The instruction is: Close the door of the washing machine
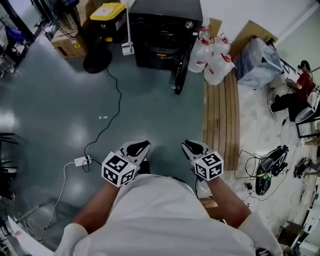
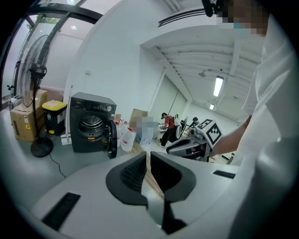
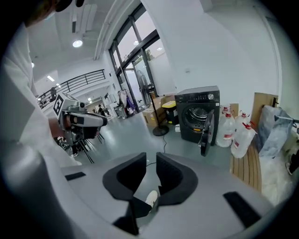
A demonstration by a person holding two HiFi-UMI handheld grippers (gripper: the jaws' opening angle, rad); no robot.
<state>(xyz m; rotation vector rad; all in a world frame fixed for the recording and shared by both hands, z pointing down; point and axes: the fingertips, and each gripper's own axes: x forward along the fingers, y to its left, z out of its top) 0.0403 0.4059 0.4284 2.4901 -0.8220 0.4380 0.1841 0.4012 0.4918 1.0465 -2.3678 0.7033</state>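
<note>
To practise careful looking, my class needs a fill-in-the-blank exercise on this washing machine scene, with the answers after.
The door of the washing machine stands ____.
The bin beside the machine has a ____ lid.
The water jugs have ____ caps.
The left gripper and right gripper each hold ____.
Missing words: open; yellow; red; nothing.

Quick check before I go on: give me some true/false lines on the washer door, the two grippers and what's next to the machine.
The washing machine door stands open: true.
The left gripper touches the door: false; it is well short of it, above the floor.
Water jugs stand beside the machine: true.
The right gripper grips a jug: false; its fingers are apart and empty.
</note>
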